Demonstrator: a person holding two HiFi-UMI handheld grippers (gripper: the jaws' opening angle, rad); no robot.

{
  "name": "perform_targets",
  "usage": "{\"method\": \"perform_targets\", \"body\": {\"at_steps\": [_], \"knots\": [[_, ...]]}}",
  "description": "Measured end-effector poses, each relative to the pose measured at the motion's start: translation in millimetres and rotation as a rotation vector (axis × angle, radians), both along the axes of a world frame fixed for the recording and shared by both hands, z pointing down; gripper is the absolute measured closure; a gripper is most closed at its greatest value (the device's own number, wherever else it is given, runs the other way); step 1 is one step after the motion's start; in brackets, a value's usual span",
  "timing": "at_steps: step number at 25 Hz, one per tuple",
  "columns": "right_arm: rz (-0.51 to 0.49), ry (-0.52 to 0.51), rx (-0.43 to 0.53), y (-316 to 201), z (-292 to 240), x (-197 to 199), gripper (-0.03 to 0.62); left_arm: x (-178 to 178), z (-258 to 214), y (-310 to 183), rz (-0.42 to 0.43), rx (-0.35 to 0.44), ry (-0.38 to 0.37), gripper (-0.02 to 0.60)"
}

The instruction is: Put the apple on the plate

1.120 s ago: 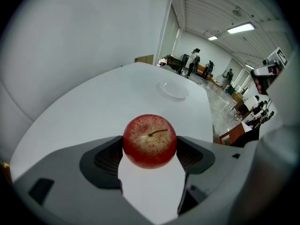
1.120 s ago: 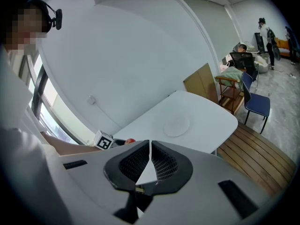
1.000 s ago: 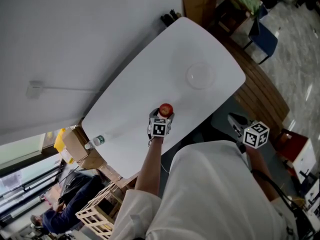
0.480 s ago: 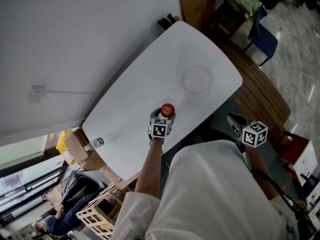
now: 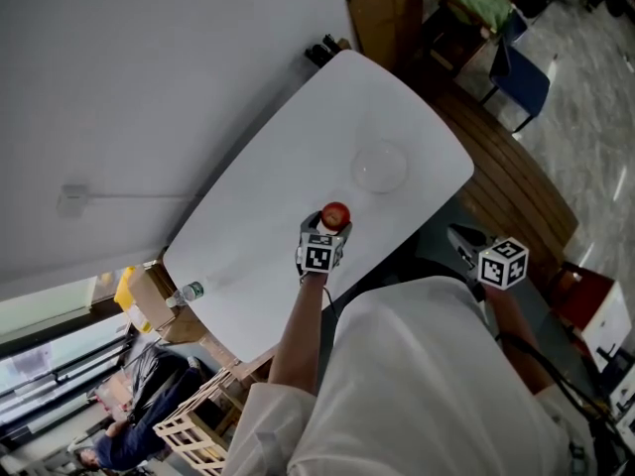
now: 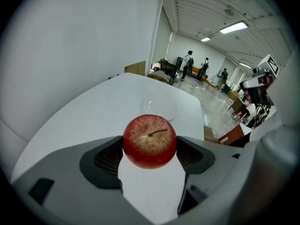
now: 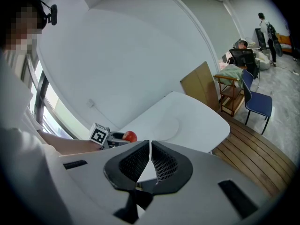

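A red apple (image 6: 149, 140) with a short stem sits between the jaws of my left gripper (image 6: 149, 149), which is shut on it above the white table (image 6: 93, 116). From the head view the apple (image 5: 335, 214) shows just beyond the left gripper (image 5: 327, 234), near the table's front edge. A clear plate (image 5: 378, 166) lies on the table a short way past the apple, toward the far right end; it also appears ahead of the apple as a plate (image 6: 161, 108). My right gripper (image 7: 149, 165) is shut and empty, held off the table by the person's right side (image 5: 464, 248).
The white table (image 5: 288, 167) stands against a white wall. A wooden board (image 5: 382, 6) leans at its far end, with a blue chair (image 5: 518, 72) beyond. A water bottle (image 5: 184, 293) and cardboard box (image 5: 149, 296) are off the table's left end. People stand in the distant room.
My left gripper has carried the apple forward across the table, closer to the plate. The right gripper has stayed shut at the person's side.
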State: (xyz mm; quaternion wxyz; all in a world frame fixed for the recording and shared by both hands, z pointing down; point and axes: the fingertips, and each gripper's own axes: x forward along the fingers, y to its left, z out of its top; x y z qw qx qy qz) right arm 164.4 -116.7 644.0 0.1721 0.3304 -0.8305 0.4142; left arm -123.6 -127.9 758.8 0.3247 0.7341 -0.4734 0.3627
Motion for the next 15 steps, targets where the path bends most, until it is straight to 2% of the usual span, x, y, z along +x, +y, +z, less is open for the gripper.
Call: {"method": "perform_targets", "body": {"at_steps": [15], "knots": [[-0.010,0.005,-0.013,-37,5,33,0.556,48,-9,-51,0.054,0.015,0.006,0.224]]}}
